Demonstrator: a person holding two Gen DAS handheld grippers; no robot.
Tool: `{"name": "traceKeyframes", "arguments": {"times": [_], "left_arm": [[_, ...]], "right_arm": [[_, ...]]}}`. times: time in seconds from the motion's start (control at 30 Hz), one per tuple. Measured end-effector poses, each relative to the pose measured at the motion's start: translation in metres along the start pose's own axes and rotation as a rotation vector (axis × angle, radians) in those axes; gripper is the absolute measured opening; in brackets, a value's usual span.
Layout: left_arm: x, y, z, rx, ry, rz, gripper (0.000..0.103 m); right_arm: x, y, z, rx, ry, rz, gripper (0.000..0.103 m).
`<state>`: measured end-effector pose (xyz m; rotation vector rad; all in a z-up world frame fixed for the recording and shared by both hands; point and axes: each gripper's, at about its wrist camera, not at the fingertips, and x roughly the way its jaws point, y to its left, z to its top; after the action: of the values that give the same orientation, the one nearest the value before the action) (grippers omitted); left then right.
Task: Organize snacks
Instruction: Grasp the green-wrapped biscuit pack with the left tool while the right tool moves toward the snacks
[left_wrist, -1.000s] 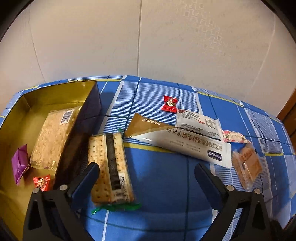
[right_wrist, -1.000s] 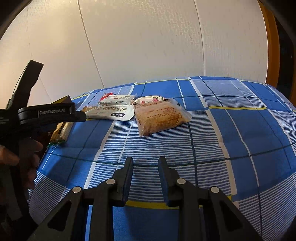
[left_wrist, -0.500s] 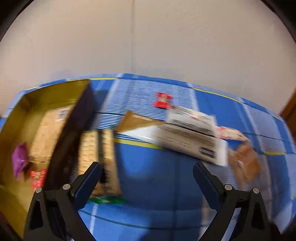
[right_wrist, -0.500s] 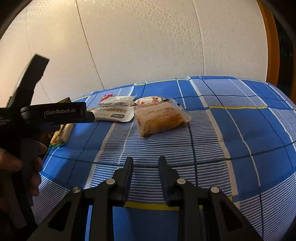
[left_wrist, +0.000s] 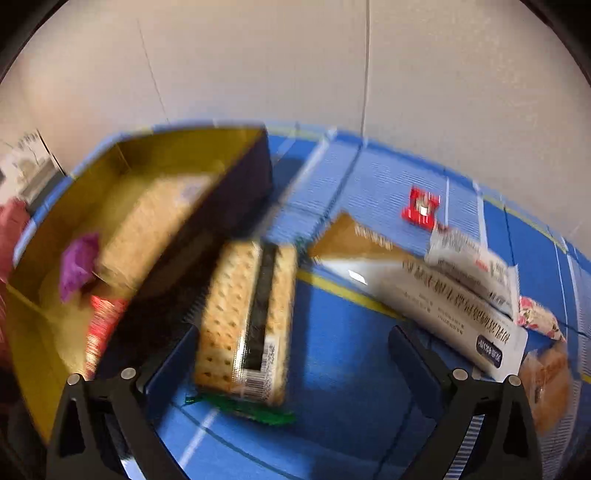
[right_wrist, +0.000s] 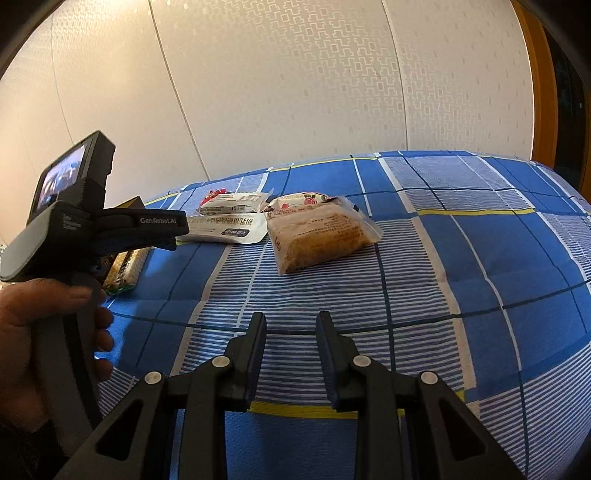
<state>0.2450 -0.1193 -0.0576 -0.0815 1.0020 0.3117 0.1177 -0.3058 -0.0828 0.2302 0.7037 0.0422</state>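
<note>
A blue checked cloth (right_wrist: 461, 258) carried a gold-lined box (left_wrist: 236, 192), 1 cracker pack (left_wrist: 247, 317) and several wrapped snacks (right_wrist: 317, 236).

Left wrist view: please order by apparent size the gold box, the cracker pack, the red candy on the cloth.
1. gold box
2. cracker pack, though its nearness to the camera enlarges it
3. red candy

Blue checked cloth (right_wrist: 461, 258) covers surface; pale patterned wall (right_wrist: 295, 92) behind.

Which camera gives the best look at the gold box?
The left wrist view: the gold box shows its open inside with snacks in it, though blurred. The right wrist view shows only a corner of it behind the left claw's body.
</note>
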Motion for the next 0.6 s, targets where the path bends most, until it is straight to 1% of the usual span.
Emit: {"name": "traceKeyframes", "arguments": {"times": [0.03,0.1,0.13,0.17,0.3,0.43,0.5,0.6], "left_arm": [[0.000,0.001,0.001,-0.016,-0.009,-0.008,0.103],[0.002,0.000,0.002,-0.025,-0.003,-0.022,0.103],[0.003,-0.001,0.001,-0.022,0.003,-0.050,0.103],[0.004,-0.005,0.001,-0.003,0.001,-0.070,0.103],[-0.004,-0.020,-0.011,0.129,-0.014,-0.155,0.103],[-0.015,-0.021,-0.022,0.169,-0.004,-0.195,0.102],[-0.018,-0.014,-0.023,0.147,0.016,-0.209,0.102],[-0.015,0.002,-0.012,0.032,0.052,-0.231,0.102]], "right_arm": [[0.000,0.000,0.000,0.004,0.000,0.003,0.028],[0.000,-0.001,0.000,0.008,0.000,0.008,0.028],[0.000,-0.002,0.000,0.010,0.000,0.011,0.028],[0.000,-0.002,0.000,0.013,0.000,0.015,0.028],[0.001,-0.005,0.000,0.026,-0.001,0.028,0.028],[0.001,-0.006,0.000,0.035,-0.001,0.037,0.028],[0.001,-0.007,0.001,0.038,0.000,0.039,0.028],[0.002,-0.006,0.001,0.037,0.000,0.038,0.028]]}}
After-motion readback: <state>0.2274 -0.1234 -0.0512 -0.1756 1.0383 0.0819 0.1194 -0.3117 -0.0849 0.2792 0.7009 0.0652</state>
